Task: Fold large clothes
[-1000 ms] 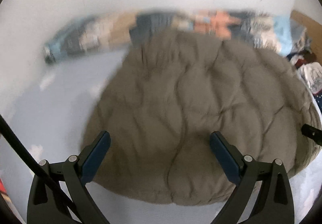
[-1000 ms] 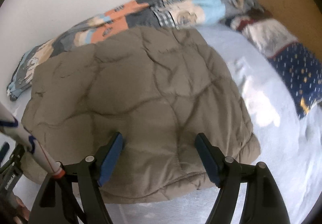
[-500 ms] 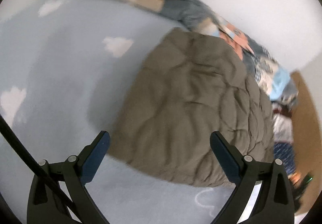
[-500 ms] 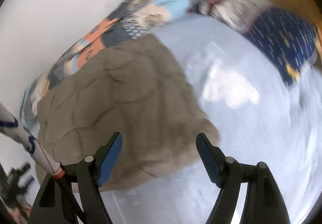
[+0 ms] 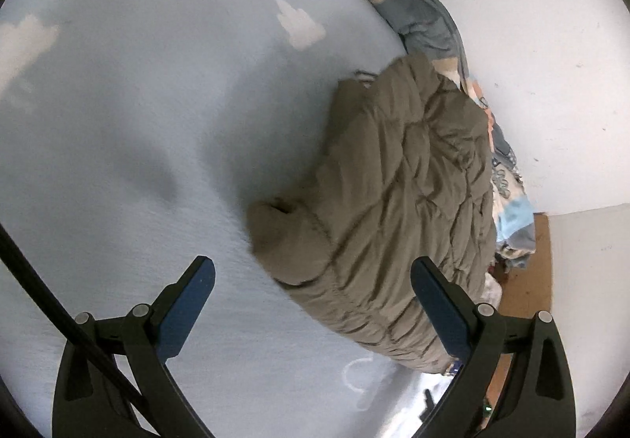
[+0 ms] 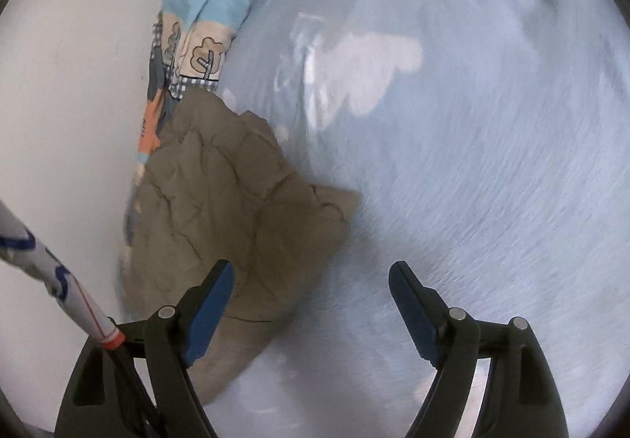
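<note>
Pale blue bedsheet (image 5: pixel 157 142) carries the folded brown padded coat (image 5: pixel 393 209); my left gripper (image 5: pixel 313 276) hangs wide, my right gripper (image 6: pixel 311 280) is opening, both empty.

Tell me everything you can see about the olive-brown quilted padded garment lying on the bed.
The olive-brown quilted padded garment is puffy, stitched in irregular panels, with a matte fabric look. It lies folded into a thick bundle on the light blue cloud-print bedsheet, its far edge against the patchwork blanket along the white wall. One rounded corner bulges toward the left wrist camera. Neither gripper touches it.
</note>
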`<state>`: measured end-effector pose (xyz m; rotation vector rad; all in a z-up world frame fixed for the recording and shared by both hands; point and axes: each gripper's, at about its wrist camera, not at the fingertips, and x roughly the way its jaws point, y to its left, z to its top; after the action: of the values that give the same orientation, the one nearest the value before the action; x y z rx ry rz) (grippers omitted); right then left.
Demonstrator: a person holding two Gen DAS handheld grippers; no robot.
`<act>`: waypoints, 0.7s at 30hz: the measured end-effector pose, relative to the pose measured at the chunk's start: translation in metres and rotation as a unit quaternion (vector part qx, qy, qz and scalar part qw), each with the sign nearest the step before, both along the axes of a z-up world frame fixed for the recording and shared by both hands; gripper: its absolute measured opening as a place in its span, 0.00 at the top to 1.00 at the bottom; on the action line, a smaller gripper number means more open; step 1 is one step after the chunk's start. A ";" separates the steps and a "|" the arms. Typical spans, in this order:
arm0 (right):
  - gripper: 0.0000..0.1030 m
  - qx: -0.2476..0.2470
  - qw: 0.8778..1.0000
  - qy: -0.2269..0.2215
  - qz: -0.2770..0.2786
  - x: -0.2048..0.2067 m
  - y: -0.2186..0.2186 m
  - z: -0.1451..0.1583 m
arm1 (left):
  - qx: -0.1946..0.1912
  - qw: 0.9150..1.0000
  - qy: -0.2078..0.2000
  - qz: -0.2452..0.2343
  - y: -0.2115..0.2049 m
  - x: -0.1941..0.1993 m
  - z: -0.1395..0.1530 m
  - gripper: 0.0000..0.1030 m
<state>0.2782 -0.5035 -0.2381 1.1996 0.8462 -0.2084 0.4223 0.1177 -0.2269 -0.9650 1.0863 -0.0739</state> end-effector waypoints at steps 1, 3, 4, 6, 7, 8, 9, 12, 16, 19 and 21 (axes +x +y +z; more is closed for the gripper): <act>0.17 0.012 1.000 -0.002 -0.003 0.001 0.000 -0.004 | -0.001 1.000 0.001 0.002 -0.004 0.003 -0.003 0.04; 0.17 0.022 1.000 -0.007 -0.009 0.003 0.001 -0.008 | 0.003 1.000 0.001 0.003 -0.011 0.008 -0.007 0.04; 0.17 0.025 1.000 -0.008 -0.012 0.006 0.002 -0.010 | 0.007 1.000 0.004 0.002 -0.017 0.013 -0.011 0.04; 0.17 0.031 0.999 -0.009 -0.016 0.013 0.001 -0.017 | 0.006 1.000 0.005 0.008 -0.023 0.018 -0.016 0.04; 0.17 0.039 0.999 -0.010 -0.021 0.016 0.000 -0.021 | 0.001 1.000 0.002 0.015 -0.025 0.020 -0.019 0.04; 0.17 0.054 0.998 -0.014 -0.025 0.020 0.001 -0.027 | -0.002 1.000 -0.002 0.020 -0.026 0.022 -0.021 0.04; 0.17 0.070 0.997 -0.026 -0.031 0.022 0.000 -0.031 | 0.001 1.000 -0.003 0.024 -0.027 0.024 -0.022 0.04; 0.17 0.085 0.995 -0.041 -0.036 0.037 0.004 -0.038 | 0.007 1.000 -0.004 0.029 -0.031 0.033 -0.024 0.04; 0.21 0.064 0.997 -0.037 -0.027 0.061 0.012 -0.044 | 0.031 0.999 -0.024 0.029 -0.038 0.038 -0.020 0.05; 0.53 -0.021 1.000 -0.010 0.000 0.074 0.023 -0.026 | 0.102 0.993 -0.053 0.009 -0.052 0.041 0.002 0.29; 0.60 -0.098 0.995 -0.003 0.031 0.083 0.036 -0.002 | 0.162 0.984 -0.079 -0.008 -0.065 0.040 0.022 0.41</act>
<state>0.3610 -0.4678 -0.2404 0.9888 0.8363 -0.2329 0.4621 0.0522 -0.2047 -0.6452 0.9253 0.0140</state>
